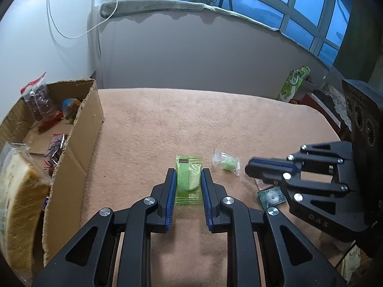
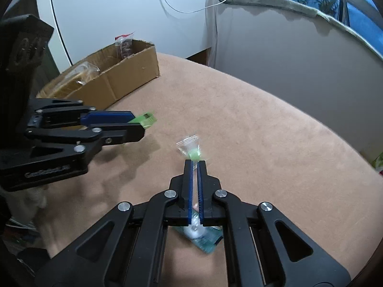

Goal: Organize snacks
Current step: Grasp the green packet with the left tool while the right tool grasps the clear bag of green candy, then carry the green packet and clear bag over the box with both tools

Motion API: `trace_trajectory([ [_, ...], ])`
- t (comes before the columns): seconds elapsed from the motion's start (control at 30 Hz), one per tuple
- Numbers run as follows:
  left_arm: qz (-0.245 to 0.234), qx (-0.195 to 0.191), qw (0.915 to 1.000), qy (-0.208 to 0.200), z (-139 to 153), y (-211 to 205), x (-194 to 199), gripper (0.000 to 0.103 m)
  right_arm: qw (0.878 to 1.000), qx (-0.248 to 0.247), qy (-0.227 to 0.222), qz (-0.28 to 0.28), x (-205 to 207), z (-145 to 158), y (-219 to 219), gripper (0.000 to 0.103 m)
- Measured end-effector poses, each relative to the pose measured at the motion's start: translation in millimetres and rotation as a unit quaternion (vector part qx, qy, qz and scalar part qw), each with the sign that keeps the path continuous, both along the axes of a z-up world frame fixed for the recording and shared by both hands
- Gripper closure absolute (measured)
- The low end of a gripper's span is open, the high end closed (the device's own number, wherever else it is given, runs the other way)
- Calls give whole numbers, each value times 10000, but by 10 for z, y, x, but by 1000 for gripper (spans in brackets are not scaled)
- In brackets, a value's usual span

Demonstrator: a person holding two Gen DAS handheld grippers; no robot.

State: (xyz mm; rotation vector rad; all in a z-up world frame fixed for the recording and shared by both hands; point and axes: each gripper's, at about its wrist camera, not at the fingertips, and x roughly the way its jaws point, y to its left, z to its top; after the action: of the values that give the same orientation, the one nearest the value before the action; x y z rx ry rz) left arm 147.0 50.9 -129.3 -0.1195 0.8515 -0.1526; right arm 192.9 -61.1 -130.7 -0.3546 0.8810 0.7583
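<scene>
A green snack packet [image 1: 188, 179] lies on the tan cloth between the fingers of my left gripper [image 1: 188, 175], whose blue pads sit against its two sides. Its far end shows in the right wrist view [image 2: 146, 119]. A clear-wrapped green candy [image 1: 226, 162] lies to its right, apart from both grippers, just beyond the right fingertips [image 2: 194, 151]. My right gripper [image 2: 195, 163] is nearly shut with nothing clearly between its pads. A teal packet [image 2: 203, 235] lies under it, also seen beside it in the left wrist view [image 1: 271, 197].
An open cardboard box [image 1: 79, 129] stands at the left with a bread loaf [image 1: 16, 196] and several bagged snacks inside; it shows in the right wrist view [image 2: 115, 74]. A green carton [image 1: 293, 83] stands at the far right past the table edge.
</scene>
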Motion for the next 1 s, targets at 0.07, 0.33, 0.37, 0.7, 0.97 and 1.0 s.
trace_trajectory([
  [0.07,22,-3,10000,1,-3,15,-18,84,9998,-93,108,99,49,-42,67,89],
  [0.33,106,27,9999,-7,18,56,-75,84,9995,-265,62,172,157,-144,236,88],
  [0.37,128,26,9999,-20,27,64,-87,84,9995,-271,132,132,185,-162,233,87],
  [0.7,249,13,9990,-367,293,136,-360,84,9999,145,-36,21,72,187,103,89],
  [0.97,505,114,9962,-695,538,356,-590,84,9990,408,-138,76,3,497,226,89],
  [1.0,545,131,9958,-728,562,392,-622,84,9989,448,-148,86,3,539,248,89],
])
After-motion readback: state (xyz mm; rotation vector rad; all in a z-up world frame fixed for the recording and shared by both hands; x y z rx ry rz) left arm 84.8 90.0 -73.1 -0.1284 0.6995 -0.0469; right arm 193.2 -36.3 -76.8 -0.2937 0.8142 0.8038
